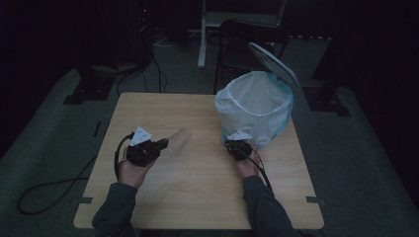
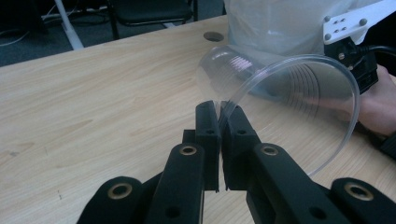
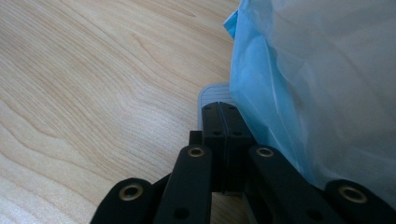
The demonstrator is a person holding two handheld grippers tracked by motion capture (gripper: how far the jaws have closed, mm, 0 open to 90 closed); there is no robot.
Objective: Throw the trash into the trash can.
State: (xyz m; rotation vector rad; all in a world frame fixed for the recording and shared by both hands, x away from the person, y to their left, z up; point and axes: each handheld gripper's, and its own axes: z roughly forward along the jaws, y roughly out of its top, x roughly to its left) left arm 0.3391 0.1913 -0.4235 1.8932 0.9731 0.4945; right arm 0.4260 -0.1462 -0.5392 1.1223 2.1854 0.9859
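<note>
Cup (image 2: 280, 98) rim pinched in left claw (image 2: 219, 109)

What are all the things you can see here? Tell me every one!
Table: one, light wood, centre of the high view.
Bin: one, lined with a white-and-blue bag, far right of the table, lid raised behind it.
Cup: one, clear plastic, on its side, rim pinched in the left gripper.
Chair: one, dark, beyond the table.
Cables: dark, on the grey floor at left.
Left gripper: black, shut on the cup.
Right gripper: black, shut, beside the bin's foot.
Hands: two, in dark sleeves.
</note>
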